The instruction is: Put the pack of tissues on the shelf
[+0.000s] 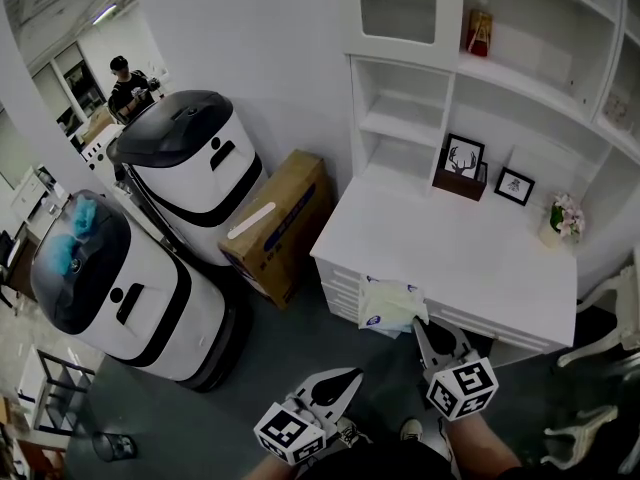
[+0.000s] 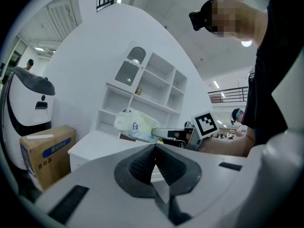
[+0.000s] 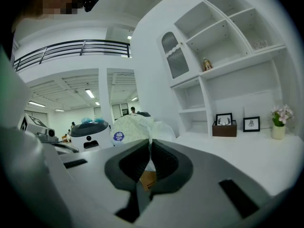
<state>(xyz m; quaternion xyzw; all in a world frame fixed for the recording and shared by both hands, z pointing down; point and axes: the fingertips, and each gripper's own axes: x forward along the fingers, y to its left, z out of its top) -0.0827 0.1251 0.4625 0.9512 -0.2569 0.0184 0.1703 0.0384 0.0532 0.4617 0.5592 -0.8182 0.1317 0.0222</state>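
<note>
The pack of tissues (image 1: 388,306) is a pale, soft plastic pack with a round blue mark. It hangs at the front edge of the white desk (image 1: 470,258). My right gripper (image 1: 419,330) is shut on the pack's near end, and the pack (image 3: 135,127) bulges just beyond the jaws in the right gripper view. My left gripper (image 1: 347,376) is low and to the left, shut, with nothing between its jaws. From the left gripper view the pack (image 2: 135,125) shows ahead, held out by the right gripper (image 2: 161,133). The white shelf unit (image 1: 440,98) rises behind the desk.
On the desk stand a framed deer picture on a brown box (image 1: 462,167), a small frame (image 1: 514,186) and a flower pot (image 1: 562,218). A bottle (image 1: 480,30) sits on an upper shelf. A cardboard box (image 1: 280,223) and two white machines (image 1: 185,168) stand left.
</note>
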